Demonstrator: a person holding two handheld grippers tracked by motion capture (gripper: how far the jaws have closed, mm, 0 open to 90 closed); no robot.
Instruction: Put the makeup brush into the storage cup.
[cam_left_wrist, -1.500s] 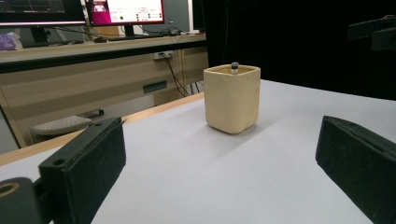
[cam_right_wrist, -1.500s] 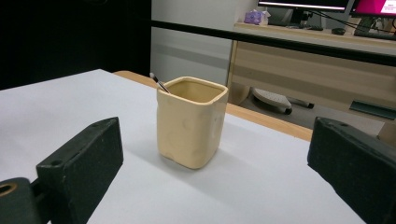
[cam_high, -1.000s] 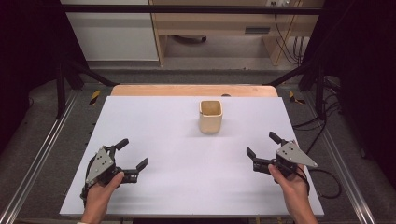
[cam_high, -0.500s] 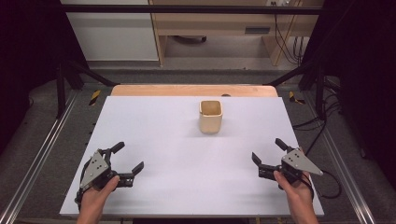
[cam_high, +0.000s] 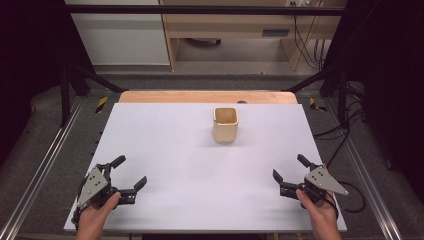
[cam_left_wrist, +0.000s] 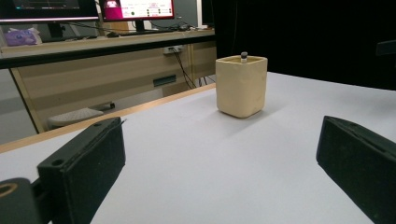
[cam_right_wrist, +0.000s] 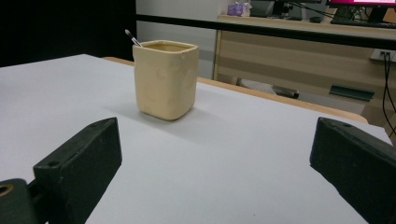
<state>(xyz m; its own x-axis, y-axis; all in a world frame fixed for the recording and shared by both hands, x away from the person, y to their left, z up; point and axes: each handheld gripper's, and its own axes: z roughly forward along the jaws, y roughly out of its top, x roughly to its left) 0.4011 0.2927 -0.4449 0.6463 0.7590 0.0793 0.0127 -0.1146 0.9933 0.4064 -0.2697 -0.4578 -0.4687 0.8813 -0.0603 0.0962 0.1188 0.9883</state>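
Note:
A cream square cup (cam_high: 226, 124) stands upright on the white table top (cam_high: 165, 150), towards the back middle. The same cup (cam_left_wrist: 241, 86) shows ahead in the left gripper view, with a thin dark-tipped stick poking above its rim; the cup (cam_right_wrist: 165, 79) also stands ahead in the right gripper view, the stick leaning at its far left corner. My left gripper (cam_high: 129, 172) rests open at the front left corner, held by a hand. At the front right my right gripper (cam_high: 290, 167) is open too. Both hold nothing and stay well short of the cup.
A wooden strip (cam_high: 207, 96) edges the table's far side. Metal rails (cam_high: 40, 170) run along both sides, and cables (cam_high: 345, 135) lie on the floor at the right. A desk with monitors (cam_left_wrist: 135, 9) stands beyond the table.
Both grippers have drawn back towards the table's front edge and slightly outward, staying open. The cup has not moved.

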